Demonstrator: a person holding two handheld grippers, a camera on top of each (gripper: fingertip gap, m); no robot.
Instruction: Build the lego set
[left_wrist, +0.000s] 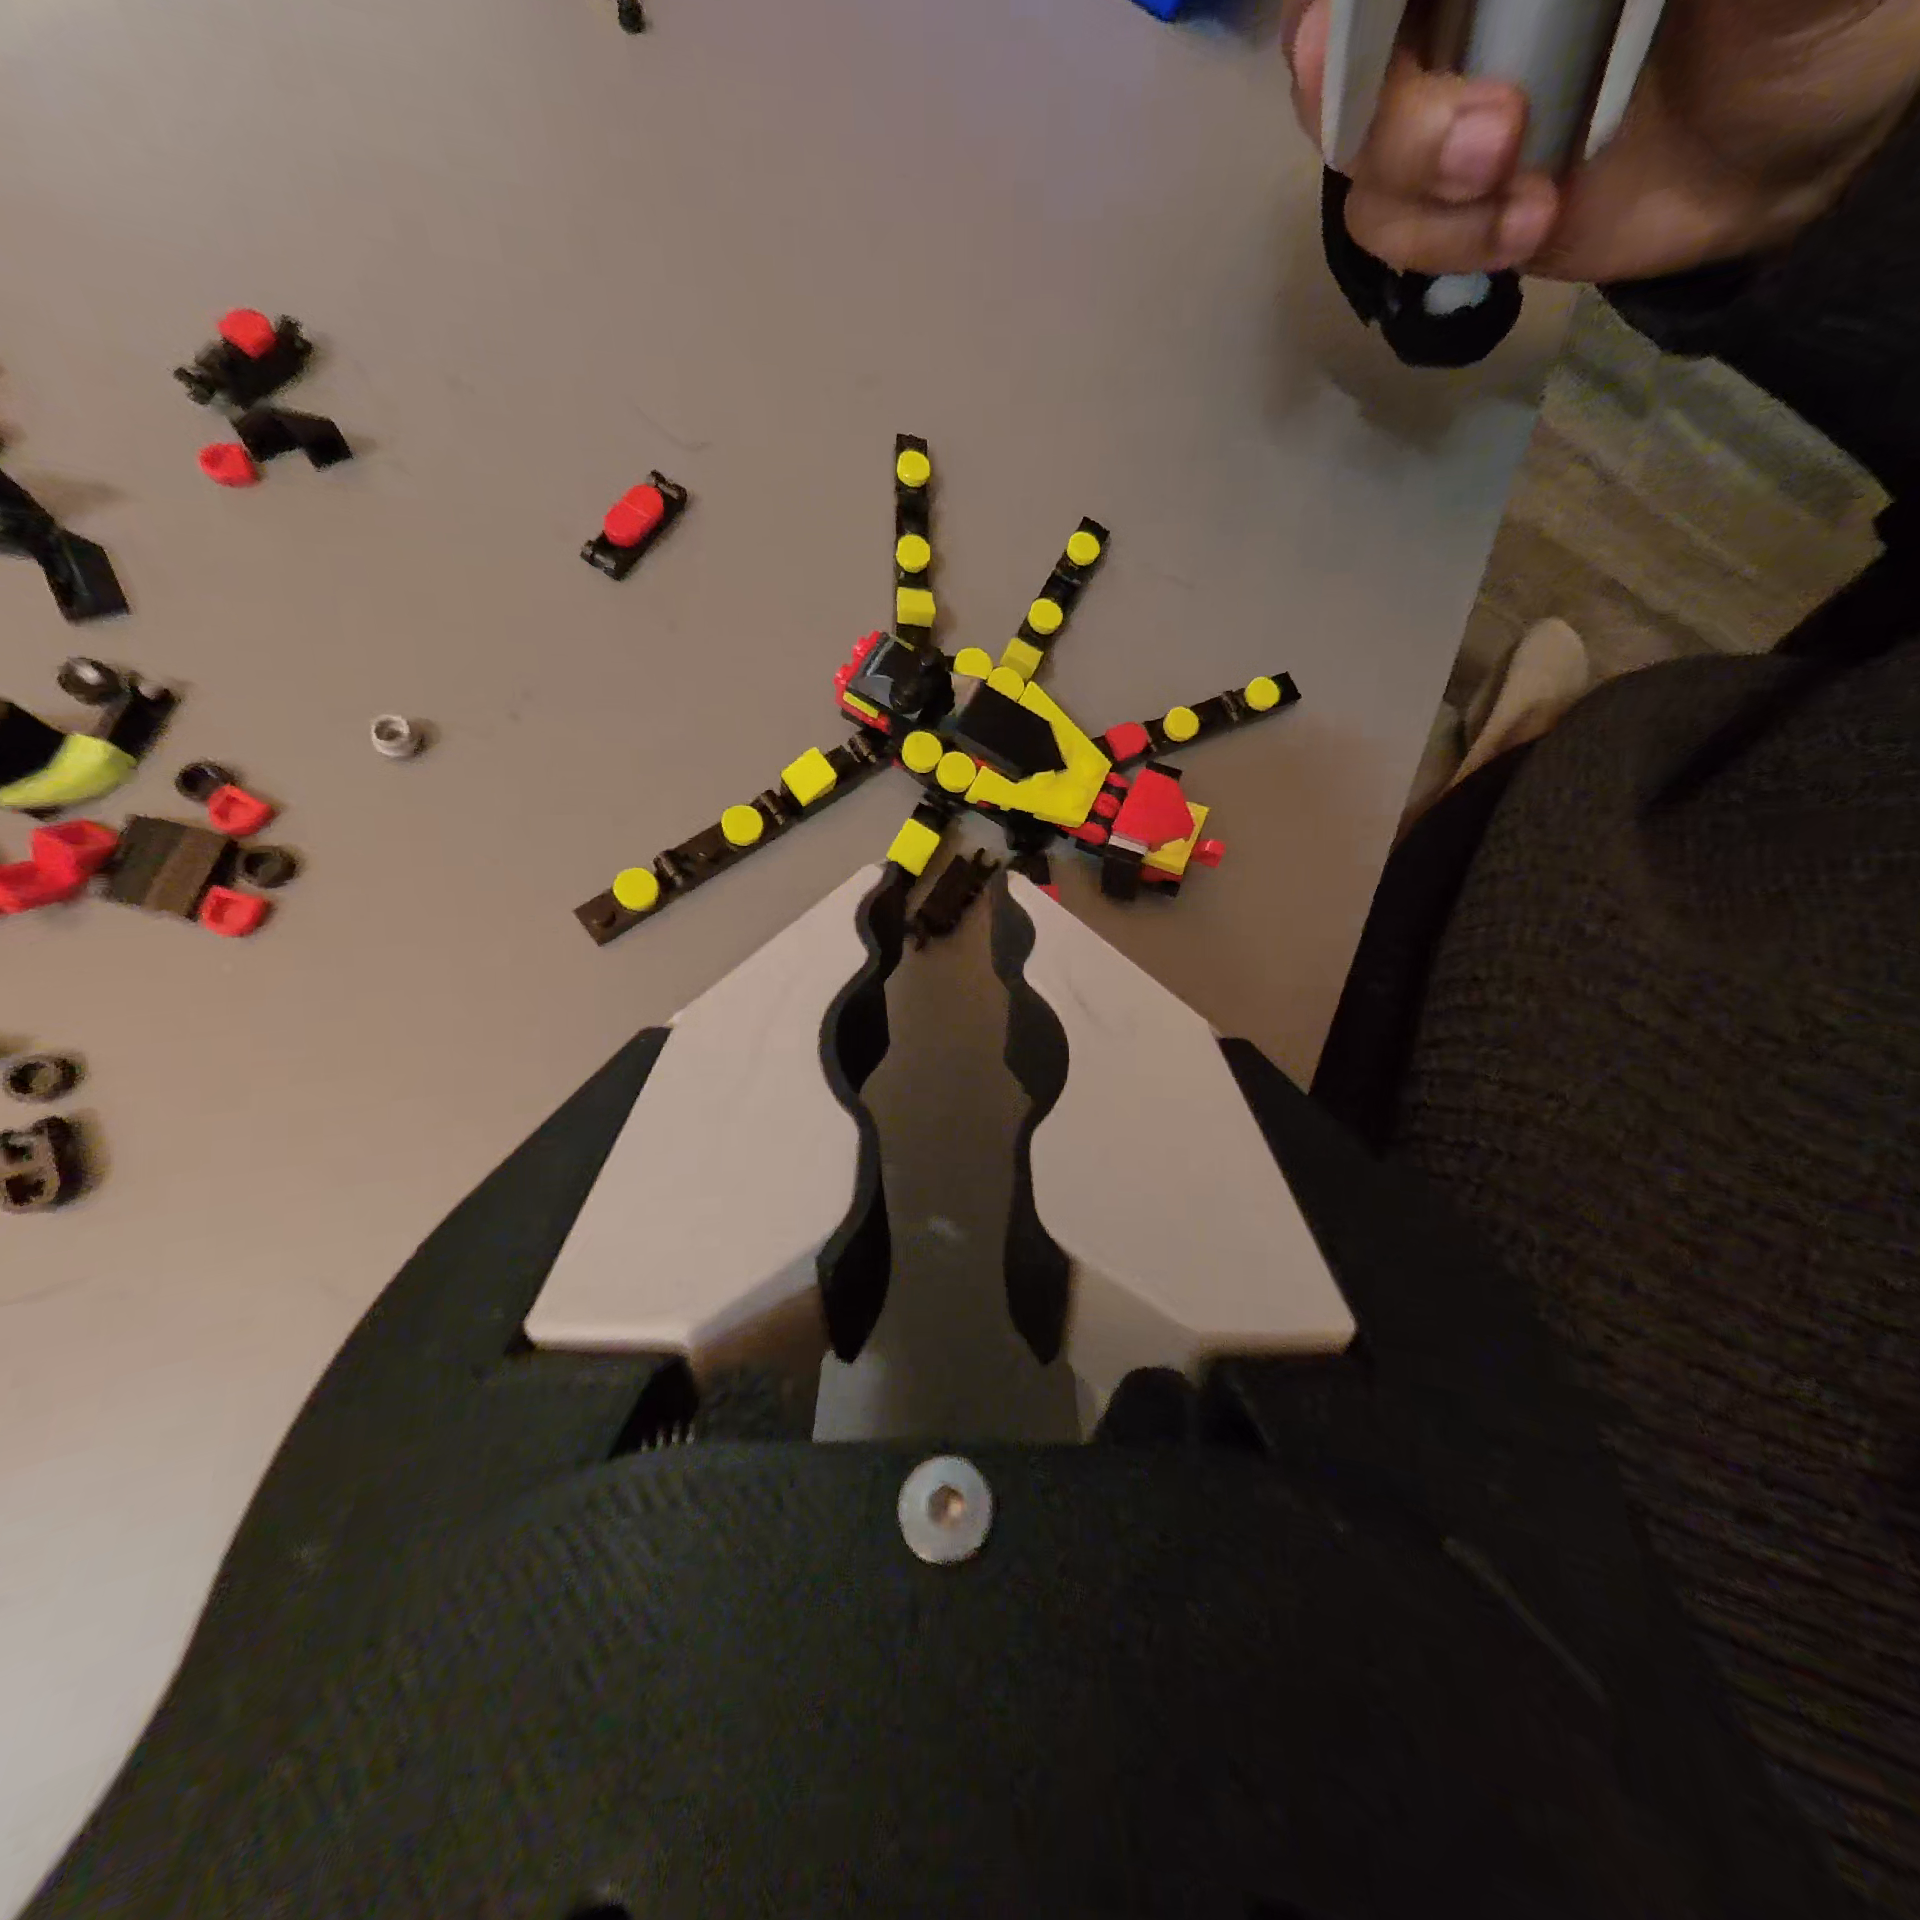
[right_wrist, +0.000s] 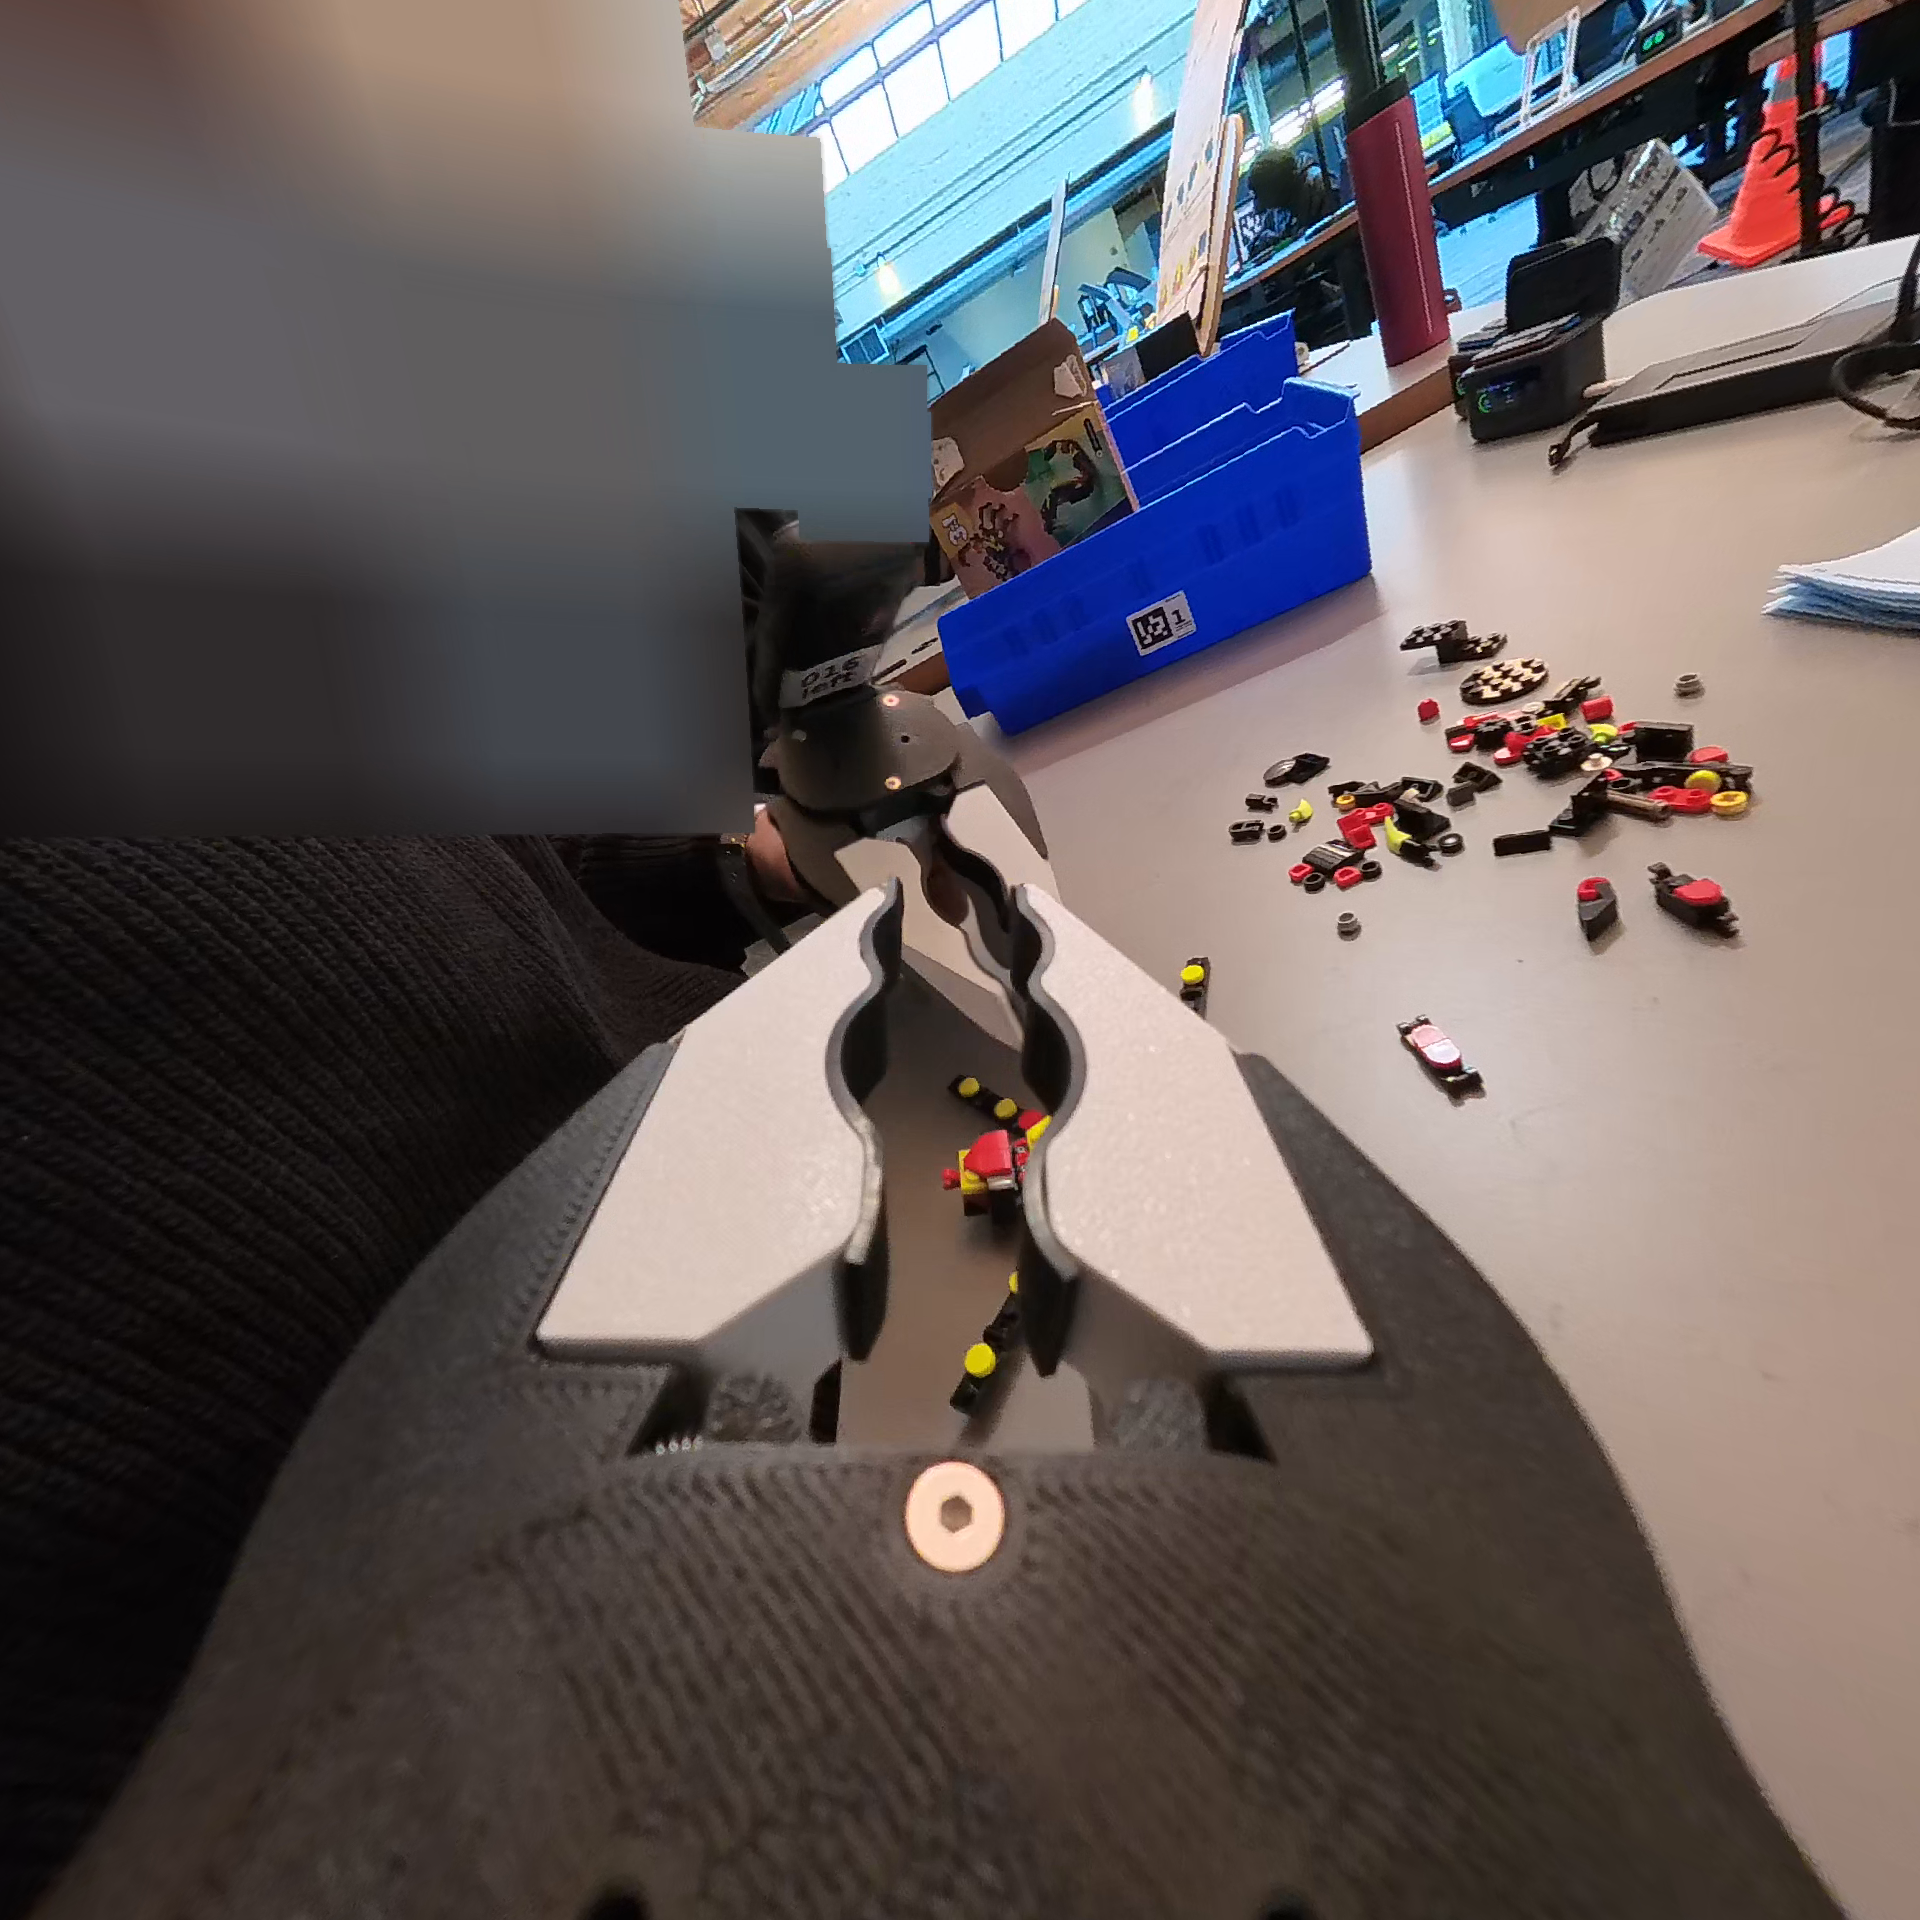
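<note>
A black, yellow and red lego spider (left_wrist: 997, 748) lies on the grey table (left_wrist: 727, 260) near its right edge. Several black legs with yellow studs fan out from it. My left gripper (left_wrist: 945, 888) is just above the near side of the spider, jaws a narrow gap apart. One black leg (left_wrist: 951, 899) lies between the tips; I see no clear grip on it. My right gripper (right_wrist: 961, 904) is open a narrow gap and empty, held above the spider (right_wrist: 992, 1164), which shows through its jaws. The left gripper's body (right_wrist: 894, 758) shows beyond it.
Loose red, black and yellow pieces (left_wrist: 187, 862) lie left of the spider, also in the right wrist view (right_wrist: 1507, 769). A red-topped black piece (left_wrist: 634, 525) and a grey stud (left_wrist: 397, 736) lie apart. A blue bin (right_wrist: 1174, 561) stands behind. The table edge (left_wrist: 1455, 644) is close. Across from one pair of fingers to the other is roughly 12 cm.
</note>
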